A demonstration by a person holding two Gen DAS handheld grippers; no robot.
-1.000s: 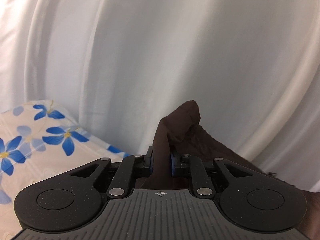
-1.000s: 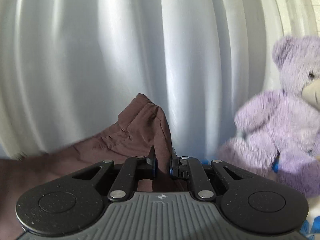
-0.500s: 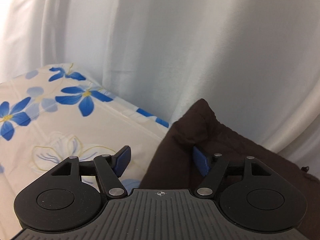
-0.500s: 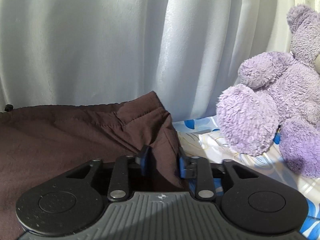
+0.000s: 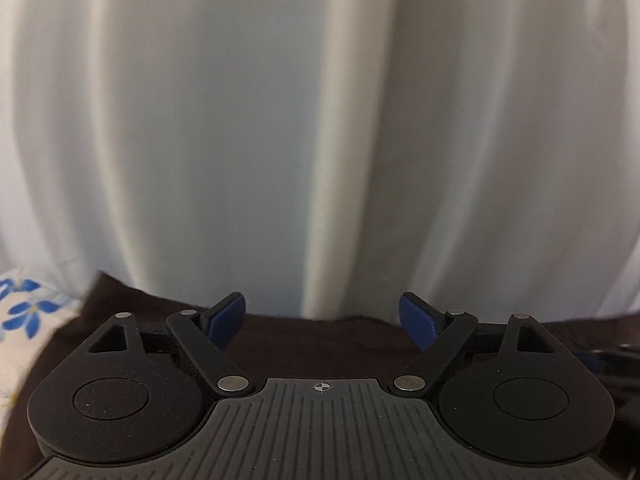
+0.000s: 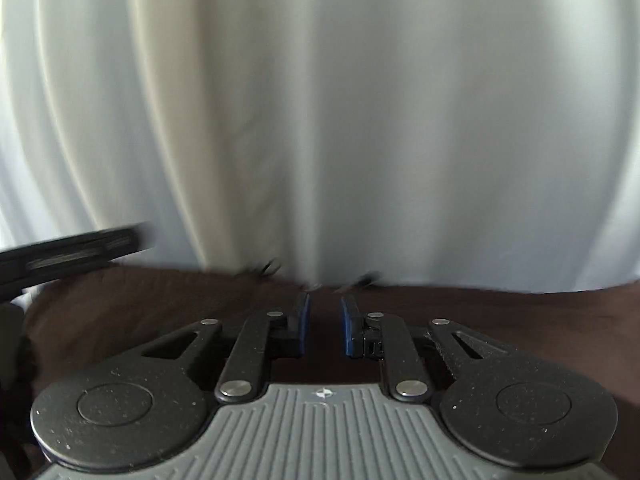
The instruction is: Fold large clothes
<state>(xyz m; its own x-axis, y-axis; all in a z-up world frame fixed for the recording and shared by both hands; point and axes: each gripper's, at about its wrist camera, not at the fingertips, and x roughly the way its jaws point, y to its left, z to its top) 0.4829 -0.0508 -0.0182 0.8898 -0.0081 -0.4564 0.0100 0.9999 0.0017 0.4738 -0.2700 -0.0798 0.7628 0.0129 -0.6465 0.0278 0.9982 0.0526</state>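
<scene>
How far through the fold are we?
Done: the dark brown garment lies on the bed against the white curtain, released by both grippers. In hand: nothing. The left gripper has just been opening and stands wide; the right gripper has just been closing, with a narrow empty gap, above the cloth. Left: any further folds; the garment's overall shape is out of view.

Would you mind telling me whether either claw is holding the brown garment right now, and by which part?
Neither holds it. The left claw has just opened wide, the right claw has just narrowed to a small empty gap; the brown garment lies beneath both.
</scene>
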